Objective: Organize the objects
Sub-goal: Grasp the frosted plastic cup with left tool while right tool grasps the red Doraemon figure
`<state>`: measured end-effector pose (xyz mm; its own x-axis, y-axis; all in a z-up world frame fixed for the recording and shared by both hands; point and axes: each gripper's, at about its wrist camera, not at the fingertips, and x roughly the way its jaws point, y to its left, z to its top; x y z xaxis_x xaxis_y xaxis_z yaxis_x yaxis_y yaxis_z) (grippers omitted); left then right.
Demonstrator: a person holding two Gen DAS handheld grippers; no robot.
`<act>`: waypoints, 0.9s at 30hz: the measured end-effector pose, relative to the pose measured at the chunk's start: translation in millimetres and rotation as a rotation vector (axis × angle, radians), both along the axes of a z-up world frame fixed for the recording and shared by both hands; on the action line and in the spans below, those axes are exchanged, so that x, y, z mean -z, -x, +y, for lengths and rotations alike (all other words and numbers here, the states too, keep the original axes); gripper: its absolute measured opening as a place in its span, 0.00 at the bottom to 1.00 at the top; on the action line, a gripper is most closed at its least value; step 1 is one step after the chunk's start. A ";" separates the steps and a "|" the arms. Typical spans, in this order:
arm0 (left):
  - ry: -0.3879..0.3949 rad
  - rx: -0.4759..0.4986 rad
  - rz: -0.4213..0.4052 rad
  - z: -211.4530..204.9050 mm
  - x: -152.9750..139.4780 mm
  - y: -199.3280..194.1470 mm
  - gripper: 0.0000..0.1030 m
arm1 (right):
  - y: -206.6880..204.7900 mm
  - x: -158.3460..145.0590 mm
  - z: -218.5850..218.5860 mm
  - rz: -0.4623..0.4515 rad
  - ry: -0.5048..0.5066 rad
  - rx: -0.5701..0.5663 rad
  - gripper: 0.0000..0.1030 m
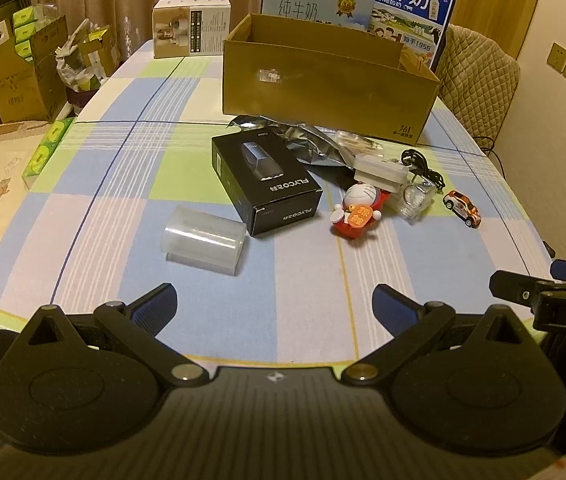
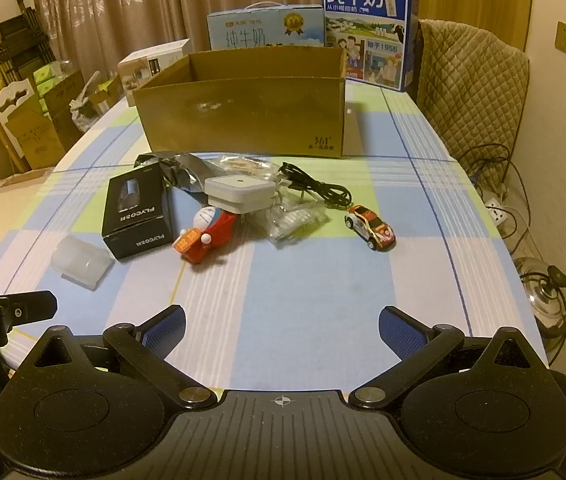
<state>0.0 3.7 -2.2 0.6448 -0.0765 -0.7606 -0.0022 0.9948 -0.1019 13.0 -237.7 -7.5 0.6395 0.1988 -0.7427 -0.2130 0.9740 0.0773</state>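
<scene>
An open brown cardboard box (image 1: 323,92) (image 2: 243,120) stands at the far middle of the checked table. In front of it lie a black FLYCO box (image 1: 267,184) (image 2: 139,216), a translucent plastic cup on its side (image 1: 203,240) (image 2: 81,260), a red and white Doraemon toy (image 1: 357,214) (image 2: 207,240), a white charger (image 1: 379,170) (image 2: 239,194), a clear plastic packet (image 2: 295,220), a black cable (image 2: 315,188), a silver foil bag (image 1: 307,144) and an orange toy car (image 1: 463,208) (image 2: 371,226). My left gripper (image 1: 275,300) and right gripper (image 2: 283,324) are open and empty at the near edge.
Two milk cartons (image 1: 411,12) (image 2: 367,32) and a white product box (image 1: 191,26) stand behind the cardboard box. A padded chair (image 2: 471,92) is at the right. Boxes and bags are piled on the floor at the left (image 1: 23,76). A power strip (image 2: 497,208) lies right of the table.
</scene>
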 end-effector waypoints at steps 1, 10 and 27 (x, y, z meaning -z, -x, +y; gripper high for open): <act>0.000 0.000 0.000 0.0 0.1 0.1 0.99 | 0.0 0.4 0.0 0.001 0.000 0.000 0.98; 0.007 -0.003 0.008 3.0 2.8 -0.1 0.99 | 0.5 2.0 1.7 0.009 0.004 -0.001 0.98; -0.019 -0.028 0.029 39.8 22.0 -20.3 0.99 | -16.3 15.6 16.1 0.040 -0.007 -0.042 0.97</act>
